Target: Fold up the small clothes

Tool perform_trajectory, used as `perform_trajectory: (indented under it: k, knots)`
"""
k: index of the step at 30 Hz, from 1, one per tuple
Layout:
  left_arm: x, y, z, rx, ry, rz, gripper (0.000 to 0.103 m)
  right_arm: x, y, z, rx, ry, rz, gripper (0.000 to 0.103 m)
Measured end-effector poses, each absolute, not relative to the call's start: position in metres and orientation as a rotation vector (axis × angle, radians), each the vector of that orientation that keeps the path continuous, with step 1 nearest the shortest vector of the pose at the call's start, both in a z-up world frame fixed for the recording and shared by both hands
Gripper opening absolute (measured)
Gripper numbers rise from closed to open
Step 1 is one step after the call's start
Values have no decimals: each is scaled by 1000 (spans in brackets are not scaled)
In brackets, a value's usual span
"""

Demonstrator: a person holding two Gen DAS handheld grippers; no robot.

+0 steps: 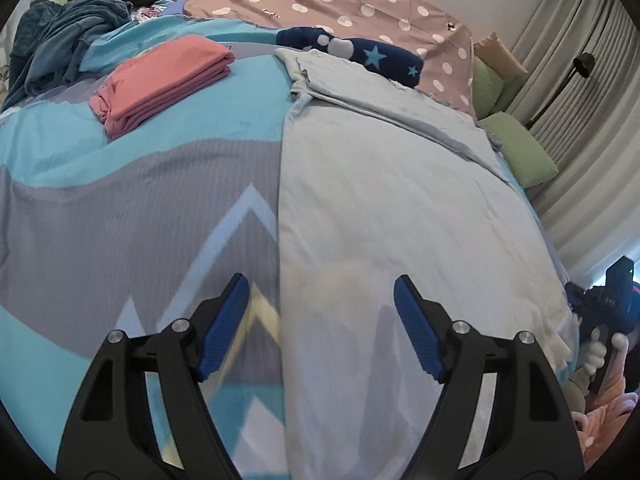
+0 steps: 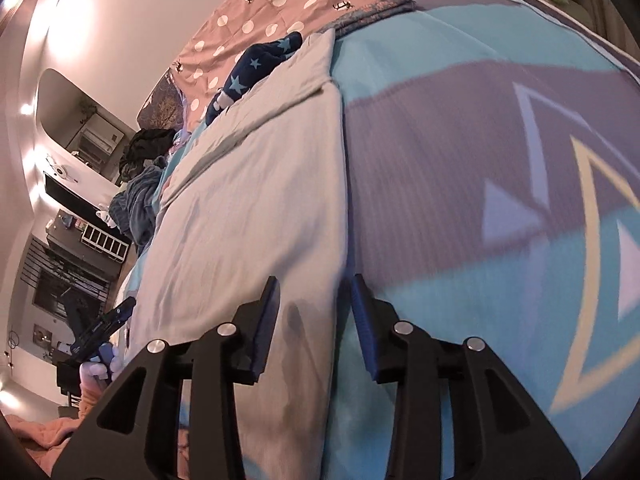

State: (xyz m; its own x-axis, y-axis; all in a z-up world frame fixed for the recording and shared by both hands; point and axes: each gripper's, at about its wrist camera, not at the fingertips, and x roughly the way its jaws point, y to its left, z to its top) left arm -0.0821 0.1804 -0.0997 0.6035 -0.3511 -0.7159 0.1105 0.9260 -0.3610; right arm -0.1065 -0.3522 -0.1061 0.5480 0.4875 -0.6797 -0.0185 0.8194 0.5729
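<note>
On the bed, nearest, the left tongs (image 1: pixel 322 326) stand wide and empty over the near edge of the pale blue garment (image 1: pixel 392 200); the right tongs (image 2: pixel 315 322) are partly apart, straddling its long edge without gripping. Beyond the garment lie a folded pink garment (image 1: pixel 160 80) and a star-printed navy cloth (image 1: pixel 376 56).

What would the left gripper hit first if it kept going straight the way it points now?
Probably the pale blue garment spread on the bed: the open left gripper tilts down toward its near left edge. Depth is unclear, so the bedspread beside it might come first.
</note>
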Motion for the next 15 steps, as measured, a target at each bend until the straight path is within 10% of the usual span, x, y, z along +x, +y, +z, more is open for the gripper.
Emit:
perform_trajectory:
  k: [15]
  knots:
    - [-174,209,-109,-526,894,-484,76,-184,-361,-128,711,923,511,51]
